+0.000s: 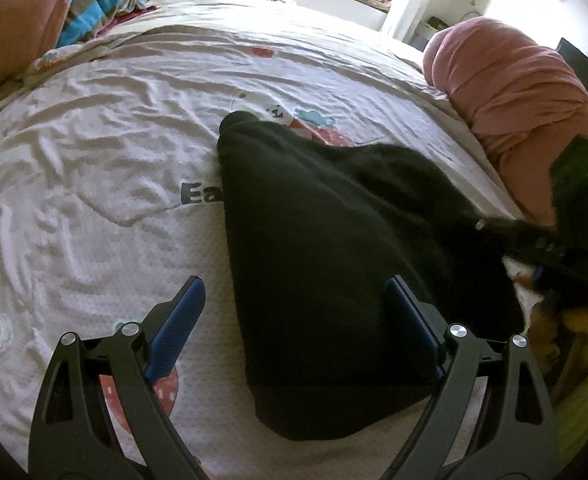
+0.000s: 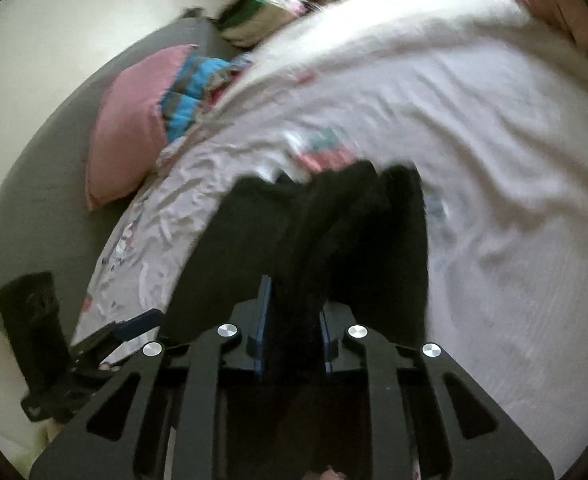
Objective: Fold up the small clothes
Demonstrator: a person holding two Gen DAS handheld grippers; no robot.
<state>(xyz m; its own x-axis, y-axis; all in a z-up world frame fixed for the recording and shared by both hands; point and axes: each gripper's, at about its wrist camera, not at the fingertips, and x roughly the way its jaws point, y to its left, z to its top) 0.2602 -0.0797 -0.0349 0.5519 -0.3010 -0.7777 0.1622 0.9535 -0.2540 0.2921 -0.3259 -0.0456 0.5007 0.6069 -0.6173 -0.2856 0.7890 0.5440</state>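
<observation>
Black garment [image 1: 333, 232], dark and soft-looking, lies spread on a white bed sheet [image 1: 94, 184] printed with strawberries, small cartoon figures and dark lettering that begins "Ea". In the left wrist view the garment stretches from a narrow far end near the middle of the bed to a wide rounded hem close to the camera.

Left gripper [image 1: 295, 300] hangs just above the near part of the garment with its blue-padded fingers [image 1: 178, 316] spread wide apart, one over bare sheet on the left, one over the black cloth on the right. Nothing is between them.

Right gripper [image 2: 292, 320] has its jaws drawn close together and clamped on a bunched fold of the black garment, which rises from the sheet into the pads. That view is blurred. In the left wrist view the right gripper appears at the far right edge, gripping the garment's right side, with a green light on its body.

Pink pillow [image 2: 130, 128] and a blue striped cloth [image 2: 192, 96] lie at the far left of the bed. A rolled pink blanket [image 1: 509, 92] rests along the right side.
</observation>
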